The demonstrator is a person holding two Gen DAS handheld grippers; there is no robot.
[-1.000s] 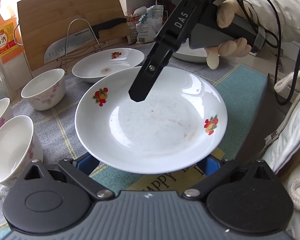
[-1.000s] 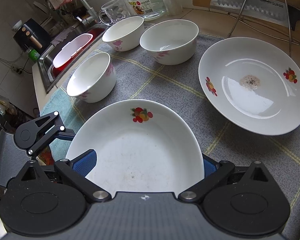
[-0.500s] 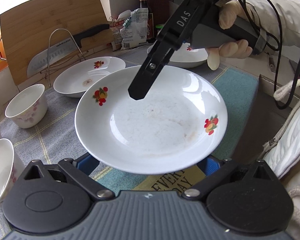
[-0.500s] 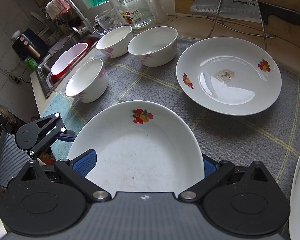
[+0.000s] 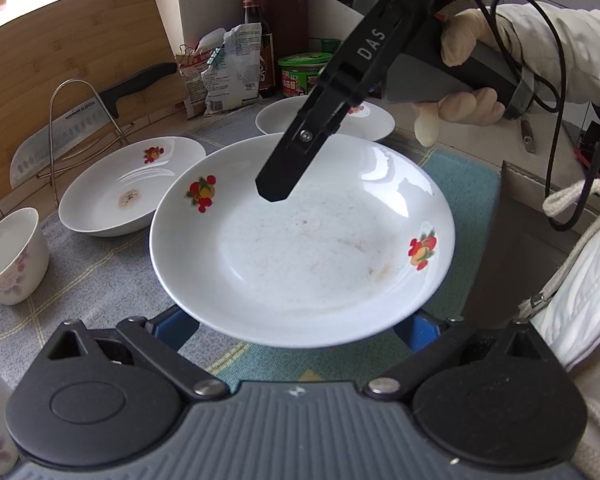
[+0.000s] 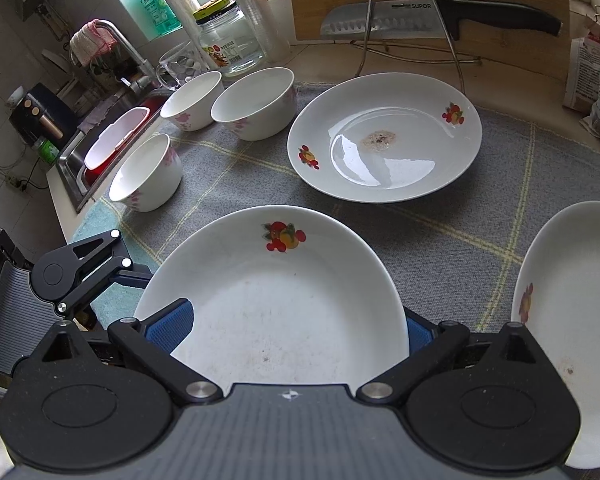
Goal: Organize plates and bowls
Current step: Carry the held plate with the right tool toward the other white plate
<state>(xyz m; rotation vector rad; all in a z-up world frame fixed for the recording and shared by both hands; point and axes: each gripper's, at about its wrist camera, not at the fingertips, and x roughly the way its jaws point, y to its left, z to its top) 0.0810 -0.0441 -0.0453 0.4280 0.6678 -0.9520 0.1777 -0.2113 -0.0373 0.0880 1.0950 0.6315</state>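
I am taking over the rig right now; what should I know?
Left gripper and right gripper: both carry the held plate above the mat; whether the jaws clamp it is hidden.
Stained plate and third plate lie apart on the mat; three bowls stand separately near the sink.
Done: nothing stacked. Left: stack plates, then nest bowls.

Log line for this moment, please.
phase: plate lifted | held plate: between left gripper and right gripper | on mat: stained plate, third plate, three bowls
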